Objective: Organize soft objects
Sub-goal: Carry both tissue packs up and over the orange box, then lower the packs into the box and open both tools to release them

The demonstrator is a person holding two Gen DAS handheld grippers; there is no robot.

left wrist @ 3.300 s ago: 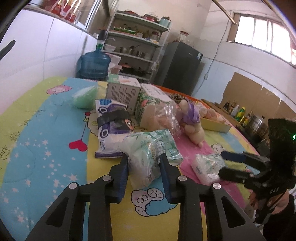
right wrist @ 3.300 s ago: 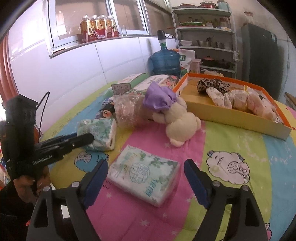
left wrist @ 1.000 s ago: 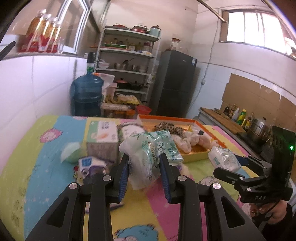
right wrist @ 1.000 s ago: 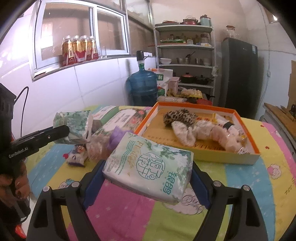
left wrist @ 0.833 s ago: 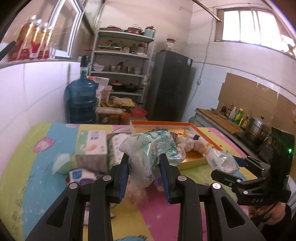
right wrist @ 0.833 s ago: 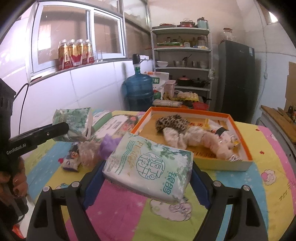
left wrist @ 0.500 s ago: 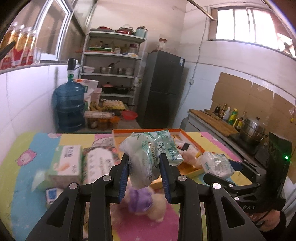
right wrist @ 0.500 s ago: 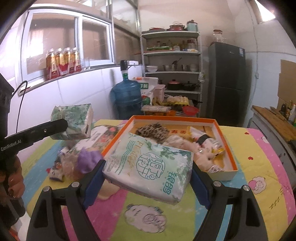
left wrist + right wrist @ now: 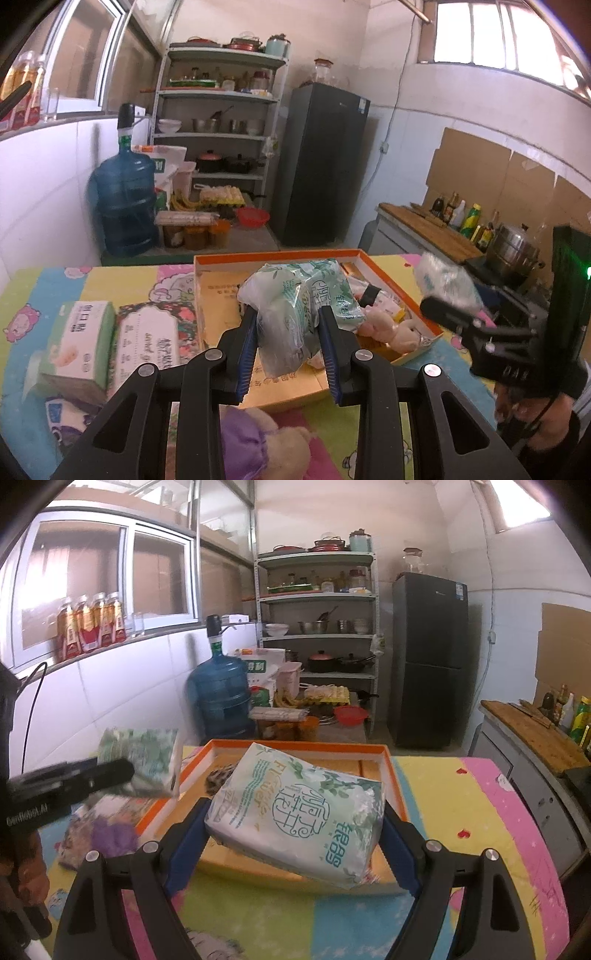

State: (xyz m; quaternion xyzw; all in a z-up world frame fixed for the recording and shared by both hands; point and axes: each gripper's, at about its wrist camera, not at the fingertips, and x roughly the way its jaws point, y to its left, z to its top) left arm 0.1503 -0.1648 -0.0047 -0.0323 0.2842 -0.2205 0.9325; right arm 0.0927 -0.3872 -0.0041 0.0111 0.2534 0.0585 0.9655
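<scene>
**Two squishy tissue packs held over the orange box**

The left hand-held gripper [image 9: 288,343] pinches a soft tissue pack [image 9: 295,306] between its blue pads. The pack is wrapped in shiny, crinkly plastic with green leaves on it. It bulges out above the pads like a puffy pillow. It hangs in the air in front of the orange box [image 9: 399,282].

The right hand-held gripper [image 9: 293,843] is spread wide and squeezes a bigger tissue pack [image 9: 299,808] by its two ends. This pack is flat and shaped like a brick, with smooth white and green plastic. It is tilted and floats over the near side of the orange box [image 9: 391,771].

The box is a flat cardboard tray with low orange walls. Soft, fuzzy plush toys [image 9: 388,328] lie inside it. The box sits on a counter with a soft, bright cartoon cloth [image 9: 461,812].

Beside the box lie two hard paper tissue boxes [image 9: 85,332], side by side. A fluffy toy with a purple cap [image 9: 255,446] sits below the left hand-held gripper.
</scene>
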